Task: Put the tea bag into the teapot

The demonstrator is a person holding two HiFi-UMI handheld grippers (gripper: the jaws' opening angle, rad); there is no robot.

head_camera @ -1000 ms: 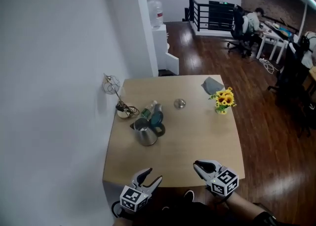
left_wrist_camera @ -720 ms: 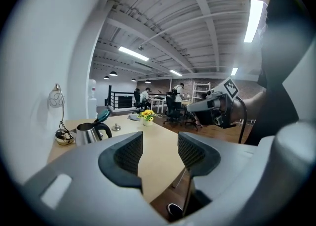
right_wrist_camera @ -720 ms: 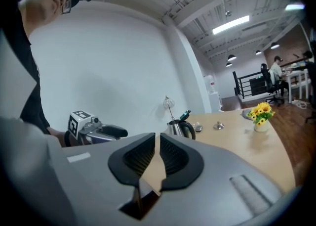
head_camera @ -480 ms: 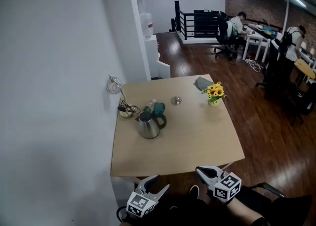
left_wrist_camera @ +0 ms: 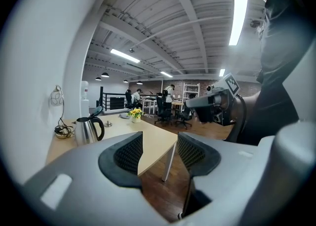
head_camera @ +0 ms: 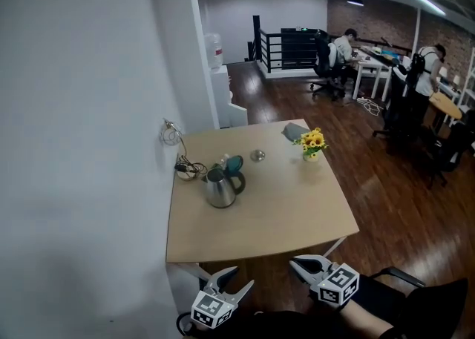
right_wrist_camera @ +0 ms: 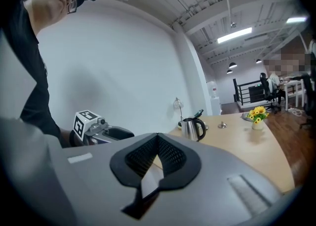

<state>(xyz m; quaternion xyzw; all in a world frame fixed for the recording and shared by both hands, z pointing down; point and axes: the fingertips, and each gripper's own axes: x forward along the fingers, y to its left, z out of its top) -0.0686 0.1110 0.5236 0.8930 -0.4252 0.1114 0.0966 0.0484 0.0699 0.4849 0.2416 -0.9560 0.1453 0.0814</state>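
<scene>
A steel teapot [head_camera: 220, 187] with its teal lid [head_camera: 234, 163] flipped up stands on the left part of the wooden table [head_camera: 282, 211]. It also shows as the teapot [left_wrist_camera: 89, 130] in the left gripper view and the teapot [right_wrist_camera: 193, 128] in the right gripper view. I cannot make out a tea bag in any view. My left gripper [head_camera: 234, 280] is open and empty, held off the table's near edge. My right gripper [head_camera: 297, 262] is beside it, shut on nothing, its pads [right_wrist_camera: 158, 147] meeting.
A small pot of yellow flowers [head_camera: 311, 143], a grey cloth [head_camera: 294, 131] and a small metal piece [head_camera: 257, 155] sit at the table's far side. A cable coil [head_camera: 186, 170] lies by the white wall. People sit at desks [head_camera: 371, 59] beyond, on the dark wooden floor.
The view has drawn back from the table, which now looks smaller and farther. Both grippers have come off its near edge. The right gripper's jaws have gone from slightly apart to shut.
</scene>
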